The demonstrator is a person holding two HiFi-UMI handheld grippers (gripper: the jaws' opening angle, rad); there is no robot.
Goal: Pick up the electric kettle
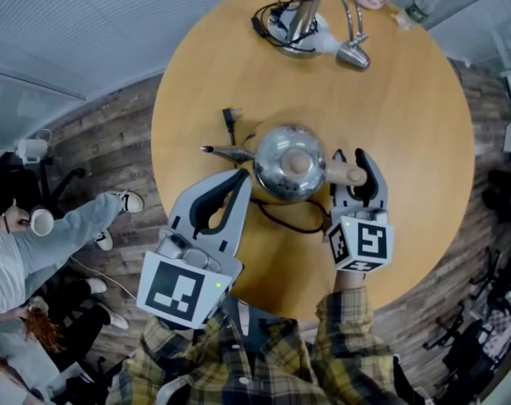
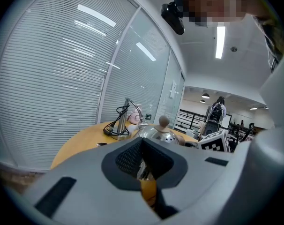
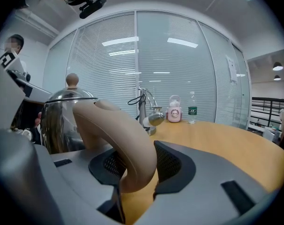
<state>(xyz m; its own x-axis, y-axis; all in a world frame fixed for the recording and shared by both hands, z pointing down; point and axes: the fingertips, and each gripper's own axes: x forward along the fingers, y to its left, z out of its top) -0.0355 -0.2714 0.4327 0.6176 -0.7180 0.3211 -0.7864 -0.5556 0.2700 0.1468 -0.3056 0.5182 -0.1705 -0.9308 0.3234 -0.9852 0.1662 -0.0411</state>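
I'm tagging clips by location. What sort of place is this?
Most likely an office meeting room: glass partition walls fitted with blinds, a round wooden table, and a ceiling strip light.

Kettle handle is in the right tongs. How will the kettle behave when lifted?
The kettle looks stiff: metal body, rigid curved handle. Held at the handle's end by the right tongs, it probably tips spout-down, more so if it holds water, which can't be seen. The black cord at its base may drag.
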